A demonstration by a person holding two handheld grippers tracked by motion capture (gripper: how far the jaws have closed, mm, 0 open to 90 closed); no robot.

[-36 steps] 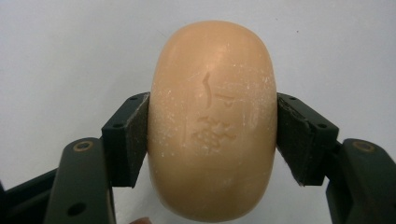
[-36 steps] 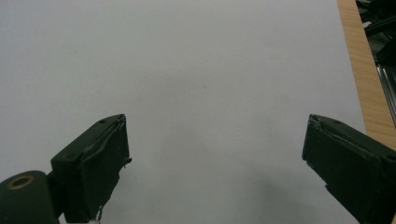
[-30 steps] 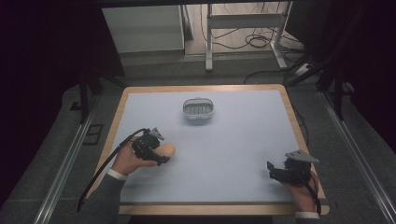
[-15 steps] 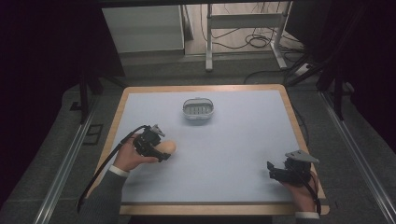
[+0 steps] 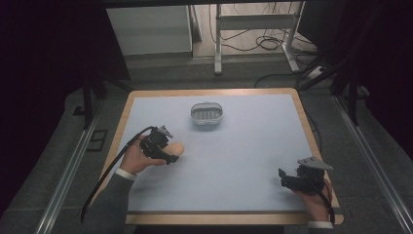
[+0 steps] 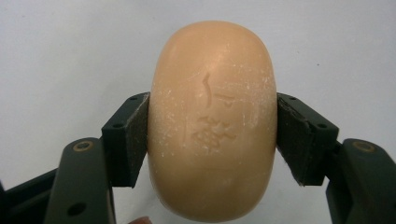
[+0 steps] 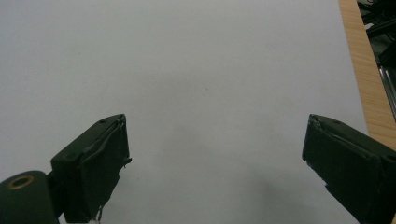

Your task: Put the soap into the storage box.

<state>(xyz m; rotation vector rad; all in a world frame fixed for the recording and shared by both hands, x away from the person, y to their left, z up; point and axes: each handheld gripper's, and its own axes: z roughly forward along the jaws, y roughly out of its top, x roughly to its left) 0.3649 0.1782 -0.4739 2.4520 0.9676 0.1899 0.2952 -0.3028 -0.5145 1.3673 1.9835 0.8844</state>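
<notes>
A tan oval bar of soap (image 6: 212, 121) sits between the black jaws of my left gripper (image 6: 212, 135), both pads pressed against its sides. In the high view that gripper (image 5: 168, 153) is at the left of the table with the soap (image 5: 176, 148) sticking out toward the middle. My right gripper (image 5: 285, 179) rests near the table's front right corner. Its jaws stand wide apart in the right gripper view (image 7: 215, 158), with nothing but the pale mat between them.
A small grey soap dish (image 5: 207, 113) with a slotted floor stands at the back middle of the pale blue mat (image 5: 243, 146). The wooden table edge (image 7: 362, 60) runs close by on the right gripper's right side.
The left hand with the soap has shifted slightly; the right hand has kept still.
</notes>
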